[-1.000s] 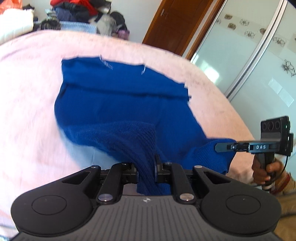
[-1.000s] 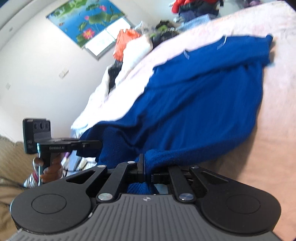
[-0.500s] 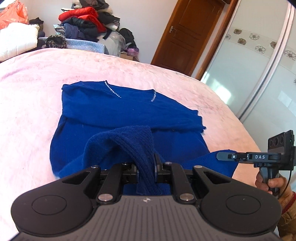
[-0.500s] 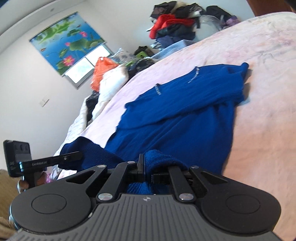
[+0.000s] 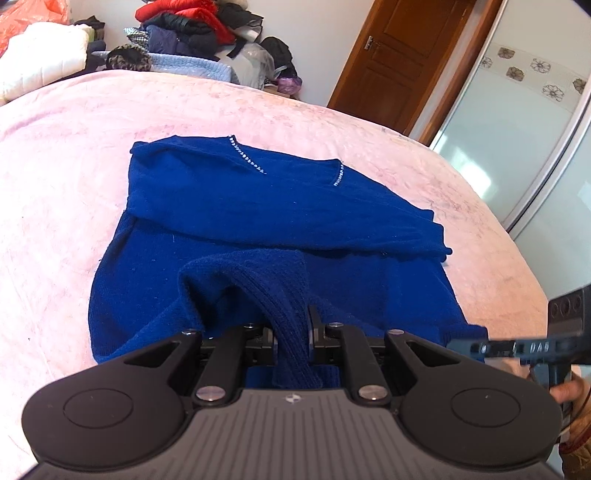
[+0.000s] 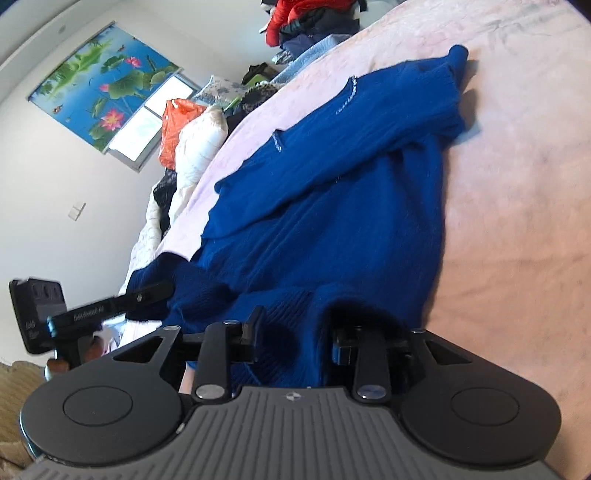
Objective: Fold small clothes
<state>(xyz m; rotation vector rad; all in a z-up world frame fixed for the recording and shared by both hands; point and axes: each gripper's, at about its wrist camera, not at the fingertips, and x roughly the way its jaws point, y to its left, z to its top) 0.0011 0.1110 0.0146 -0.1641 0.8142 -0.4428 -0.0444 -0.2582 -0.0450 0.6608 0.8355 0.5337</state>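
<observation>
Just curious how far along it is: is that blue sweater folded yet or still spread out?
Partly folded. The blue sweater lies on the pink bed with its sleeves folded across the chest; its bottom hem is bunched up, not laid over.

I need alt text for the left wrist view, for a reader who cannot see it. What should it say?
The left gripper is shut on the ribbed hem of a blue sweater that lies on a pink bedspread. The right gripper reaches in from the right edge; behind the bed stand a clothes pile and a wooden door.
</observation>
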